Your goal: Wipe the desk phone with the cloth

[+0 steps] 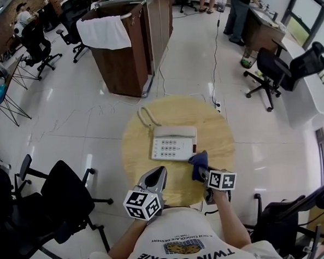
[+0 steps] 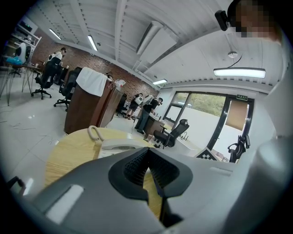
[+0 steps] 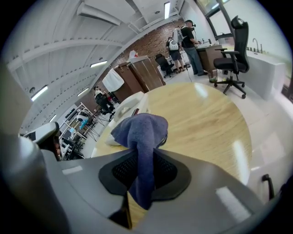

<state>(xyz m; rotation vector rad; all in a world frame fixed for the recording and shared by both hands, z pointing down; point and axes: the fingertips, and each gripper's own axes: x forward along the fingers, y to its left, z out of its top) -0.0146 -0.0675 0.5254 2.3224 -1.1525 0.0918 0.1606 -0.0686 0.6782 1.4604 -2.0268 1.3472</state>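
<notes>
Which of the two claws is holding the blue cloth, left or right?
The right claw: it is shut on the blue cloth. The left claw is shut on nothing.

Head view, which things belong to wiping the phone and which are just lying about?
Job: desk phone, blue cloth, right gripper shut on the cloth, round table.
Lying about: white towel, wooden cabinet, black office chair.

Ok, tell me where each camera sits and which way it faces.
Head view: on the head, steeply down at table, phone; forearms, shirt show.
Left gripper view: on left hand-held gripper, along shut jaws toward phone.
Right gripper view: on right hand-held gripper, along jaws clamping cloth, toward phone.
Shared: phone, table in all.
</notes>
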